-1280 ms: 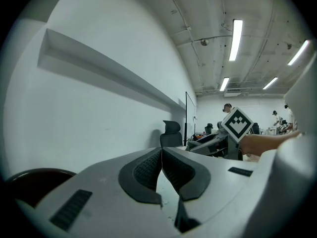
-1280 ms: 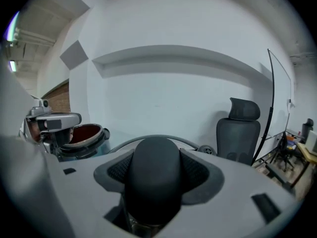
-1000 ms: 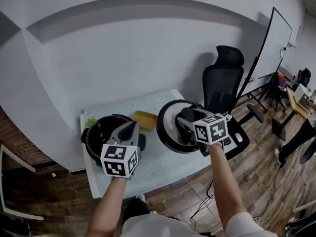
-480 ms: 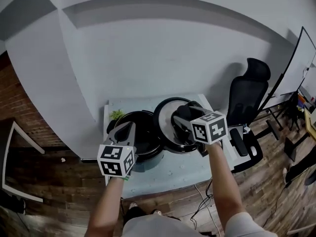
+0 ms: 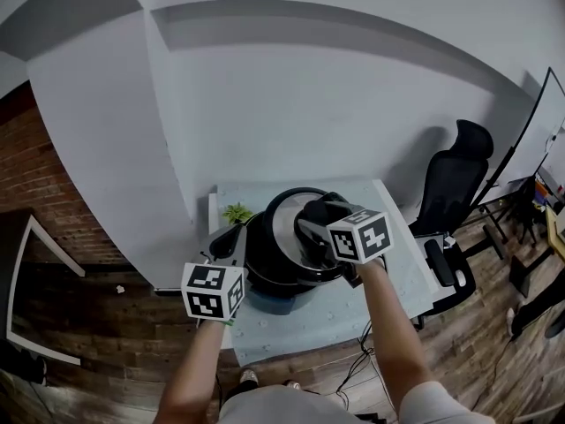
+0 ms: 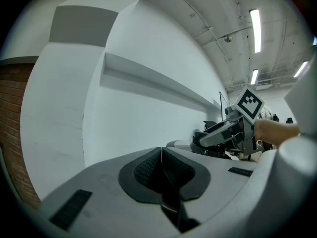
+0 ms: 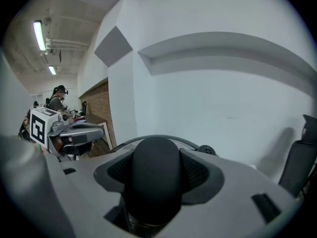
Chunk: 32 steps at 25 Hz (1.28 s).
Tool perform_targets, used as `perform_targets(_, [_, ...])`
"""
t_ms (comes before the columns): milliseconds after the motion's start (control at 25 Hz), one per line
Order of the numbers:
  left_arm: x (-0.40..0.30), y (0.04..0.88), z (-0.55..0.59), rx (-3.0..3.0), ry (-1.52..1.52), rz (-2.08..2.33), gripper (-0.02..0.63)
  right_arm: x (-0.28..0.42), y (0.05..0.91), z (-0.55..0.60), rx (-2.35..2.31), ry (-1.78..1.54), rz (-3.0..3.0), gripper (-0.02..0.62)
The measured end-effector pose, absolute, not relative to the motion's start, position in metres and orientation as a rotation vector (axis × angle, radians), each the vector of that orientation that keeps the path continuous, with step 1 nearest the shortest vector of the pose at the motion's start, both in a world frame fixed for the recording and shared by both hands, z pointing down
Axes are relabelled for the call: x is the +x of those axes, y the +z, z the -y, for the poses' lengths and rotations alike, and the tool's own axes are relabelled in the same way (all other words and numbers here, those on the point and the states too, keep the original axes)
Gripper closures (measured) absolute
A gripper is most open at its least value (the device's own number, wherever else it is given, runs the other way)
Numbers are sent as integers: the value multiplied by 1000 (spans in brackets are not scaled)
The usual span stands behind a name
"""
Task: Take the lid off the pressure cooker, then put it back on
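Right tool clamping lid knob, left tool closed (empty).

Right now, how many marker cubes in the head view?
2. One marker cube on the left gripper, near-left of the pressure cooker; the other on the right gripper, which clamps the lid knob. None looks hidden.

round lid over the black pressure cooker
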<state>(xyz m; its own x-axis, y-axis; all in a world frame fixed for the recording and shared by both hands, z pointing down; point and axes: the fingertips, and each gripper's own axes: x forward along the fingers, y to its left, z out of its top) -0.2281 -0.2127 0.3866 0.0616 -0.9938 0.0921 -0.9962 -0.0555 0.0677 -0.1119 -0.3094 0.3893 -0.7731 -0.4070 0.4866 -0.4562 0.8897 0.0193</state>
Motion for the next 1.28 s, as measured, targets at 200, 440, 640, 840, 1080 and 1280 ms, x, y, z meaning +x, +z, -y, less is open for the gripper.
perform_targets(200, [-242, 396, 205, 2212, 31, 2044, 592, -138, 401, 297, 589, 143, 2538, 319])
perform_targets(440, [-244, 405, 202, 2240, 39, 2000, 592, -158, 413, 290, 566, 140, 2497, 319])
perform_targets(640, [-253, 408, 200, 2249, 41, 1988, 592, -168, 420, 288, 564, 147, 2468, 319])
perform_targets(840, [-263, 410, 199, 2244, 22, 1985, 592, -171, 429, 287, 576, 144, 2429, 319])
perform_targets(1080, [-264, 416, 201, 2247, 21, 1964, 592, -173, 440, 286, 577, 141, 2401, 319])
perform_targets(1280, [-266, 423, 203, 2235, 29, 1956, 592, -173, 444, 287, 560, 138, 2400, 318])
